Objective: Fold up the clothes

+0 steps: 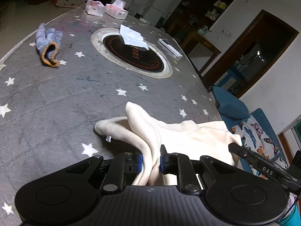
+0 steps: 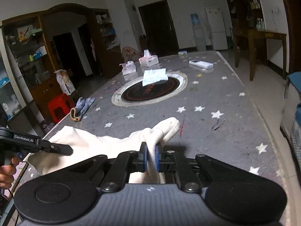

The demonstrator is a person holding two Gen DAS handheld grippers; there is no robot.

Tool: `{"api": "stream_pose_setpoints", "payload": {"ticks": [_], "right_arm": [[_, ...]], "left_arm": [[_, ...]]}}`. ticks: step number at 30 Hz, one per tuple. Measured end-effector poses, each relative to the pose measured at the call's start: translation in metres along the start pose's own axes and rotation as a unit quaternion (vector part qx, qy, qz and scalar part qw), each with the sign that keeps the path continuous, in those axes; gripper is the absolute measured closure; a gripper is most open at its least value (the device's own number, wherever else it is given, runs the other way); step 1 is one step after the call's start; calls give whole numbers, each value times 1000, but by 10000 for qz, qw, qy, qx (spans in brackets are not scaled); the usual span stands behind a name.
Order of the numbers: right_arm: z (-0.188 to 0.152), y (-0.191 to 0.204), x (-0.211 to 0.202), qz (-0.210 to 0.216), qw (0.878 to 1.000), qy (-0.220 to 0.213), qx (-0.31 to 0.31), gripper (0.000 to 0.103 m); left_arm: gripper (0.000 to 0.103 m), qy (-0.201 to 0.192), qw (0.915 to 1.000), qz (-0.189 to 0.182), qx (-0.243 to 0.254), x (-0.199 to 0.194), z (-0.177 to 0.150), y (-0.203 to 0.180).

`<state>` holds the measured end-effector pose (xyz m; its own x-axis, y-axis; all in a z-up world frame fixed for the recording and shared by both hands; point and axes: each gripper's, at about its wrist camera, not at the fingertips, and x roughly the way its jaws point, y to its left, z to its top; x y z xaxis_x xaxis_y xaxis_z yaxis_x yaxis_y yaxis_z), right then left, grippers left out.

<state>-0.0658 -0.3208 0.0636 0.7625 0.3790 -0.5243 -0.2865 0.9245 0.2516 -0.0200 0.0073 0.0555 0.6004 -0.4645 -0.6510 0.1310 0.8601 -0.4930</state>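
Note:
A cream fleece garment [image 1: 180, 135] lies at the near edge of the grey star-patterned table [image 1: 56, 98]. My left gripper [image 1: 151, 162] is shut on a bunched fold of it, which rises in a peak ahead of the blue pads. My right gripper [image 2: 150, 157] is shut on another fold of the same garment [image 2: 94, 143], its end poking forward over the table [image 2: 207, 131]. The right gripper's body shows at the right of the left wrist view [image 1: 263, 167]. The left gripper's body shows at the left of the right wrist view [image 2: 33, 145].
A round inset cooktop [image 1: 131, 54] with a white cloth [image 1: 133, 35] on it sits mid-table. A blue knit glove [image 1: 49, 45] lies at the left. Two tissue boxes [image 1: 105, 8] and a white remote [image 1: 170, 48] lie at the far end. A blue butterfly-print chair [image 1: 252, 130] stands beside the table.

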Motion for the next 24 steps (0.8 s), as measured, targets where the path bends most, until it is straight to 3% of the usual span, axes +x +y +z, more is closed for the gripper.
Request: {"api": "stream_pose_setpoints", "payload": {"ticks": [24], "right_arm": [[55, -50, -66, -1126, 9889, -904, -361, 96]], "left_arm": [[86, -193, 9931, -397, 1083, 45, 42, -120]]}}
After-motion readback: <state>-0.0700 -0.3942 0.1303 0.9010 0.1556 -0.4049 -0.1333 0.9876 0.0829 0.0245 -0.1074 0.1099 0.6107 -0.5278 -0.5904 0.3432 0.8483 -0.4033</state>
